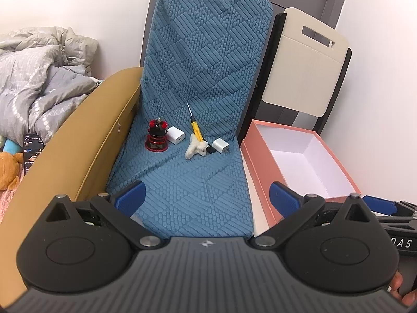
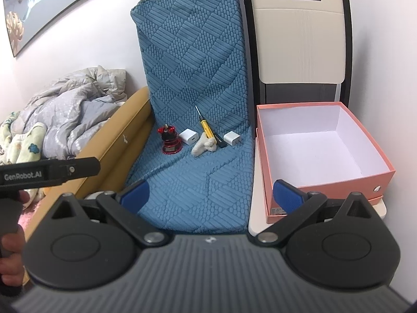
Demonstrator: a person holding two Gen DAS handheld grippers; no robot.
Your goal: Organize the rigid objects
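On the blue textured seat cover lie a red-and-black toy figure, two white charger cubes, a yellow-handled screwdriver and a small cream plush piece. A pink box with a white inside stands open on the right. My left gripper and right gripper both hover open over the seat's near edge, nothing between their blue pads.
A cream folding chair back rises behind the box. A tan padded bed rail borders the seat on the left, with rumpled grey bedding beyond. A phone lies by the rail.
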